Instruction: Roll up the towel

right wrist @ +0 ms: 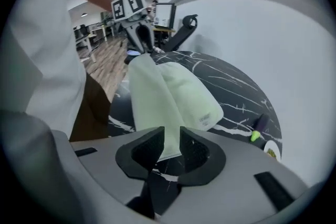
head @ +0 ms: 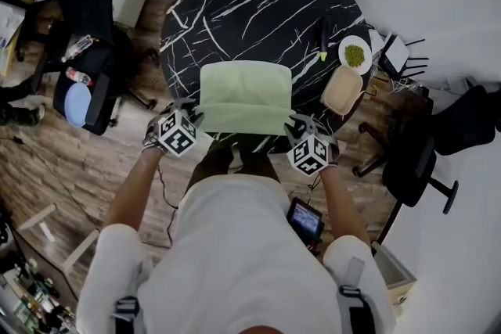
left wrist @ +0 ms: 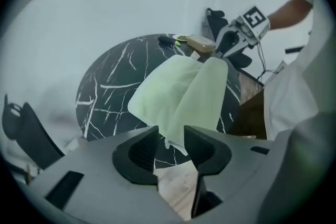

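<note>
We hold the left gripper [left wrist: 170, 148] with its jaws apart. The near left corner of the pale green towel [head: 245, 98] hangs loose in the gap, and the pads don't press on it. The right gripper [right wrist: 169, 147] has its jaws parted too, with the near right corner between them, unclamped. The folded towel lies on the near part of the round black marbled counter [head: 258, 0]. To the far right of it stand a beige tub [head: 342, 90] and a small plate [head: 355, 55].
</note>
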Demonstrator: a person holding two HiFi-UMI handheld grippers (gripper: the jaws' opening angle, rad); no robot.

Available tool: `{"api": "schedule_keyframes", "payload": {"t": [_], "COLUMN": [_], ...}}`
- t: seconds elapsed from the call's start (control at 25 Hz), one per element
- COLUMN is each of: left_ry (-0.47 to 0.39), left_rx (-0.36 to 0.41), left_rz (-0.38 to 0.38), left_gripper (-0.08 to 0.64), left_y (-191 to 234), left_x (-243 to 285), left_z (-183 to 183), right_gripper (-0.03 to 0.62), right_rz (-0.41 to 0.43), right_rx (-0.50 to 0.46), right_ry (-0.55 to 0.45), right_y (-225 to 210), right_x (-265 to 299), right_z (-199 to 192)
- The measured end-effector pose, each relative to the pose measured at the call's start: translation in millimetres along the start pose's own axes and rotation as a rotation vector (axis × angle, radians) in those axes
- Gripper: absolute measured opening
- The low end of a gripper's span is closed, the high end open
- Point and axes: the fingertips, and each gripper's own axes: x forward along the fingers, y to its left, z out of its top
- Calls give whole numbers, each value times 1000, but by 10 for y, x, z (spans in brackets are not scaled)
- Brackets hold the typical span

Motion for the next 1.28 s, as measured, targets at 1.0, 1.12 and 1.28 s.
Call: {"api": "schedule_keyframes", "payload": {"t": [1.0, 1.12, 1.28], "left_ry": [142, 157, 185], "left_rx": [355, 310, 317], "left_rz": [-11, -53, -138], "left_gripper": [64, 32, 27], "left_y": [-632, -646, -827], "left_x": [596, 551, 436], "left_z": [-267, -284, -371], "right_gripper": [46, 30, 26], "right_rz": [73, 139, 276], "right_rx": [-112, -47, -3], "right_ry": [87, 118, 170], "right_y": [541, 560, 727], "right_x": [515, 484, 327], "right_z": [-233, -241, -256]}}
